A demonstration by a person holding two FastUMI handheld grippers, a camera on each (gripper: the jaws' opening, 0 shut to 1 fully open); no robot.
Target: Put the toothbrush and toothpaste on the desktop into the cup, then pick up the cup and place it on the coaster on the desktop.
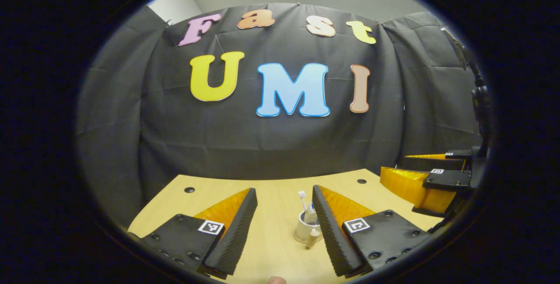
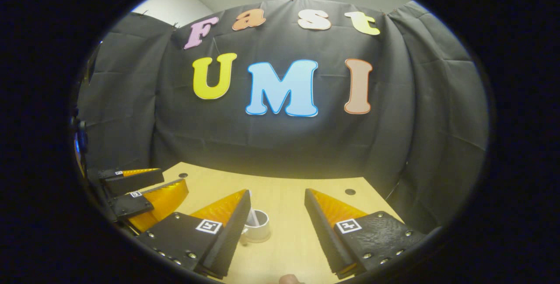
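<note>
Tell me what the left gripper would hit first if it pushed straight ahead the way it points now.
Probably the cup, which holds the toothbrush. It stands on the desktop ahead of the open left gripper, close by one finger. Depth is unclear, and it sits low, so the gripper might pass above it.

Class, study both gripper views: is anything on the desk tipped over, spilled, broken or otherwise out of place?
Nothing stands out. The cup stands upright on the desk, on what looks like the coaster, with the toothbrush upright inside. Nothing is spilled, and both the left gripper and the right gripper are open, apart from the cup.
</note>
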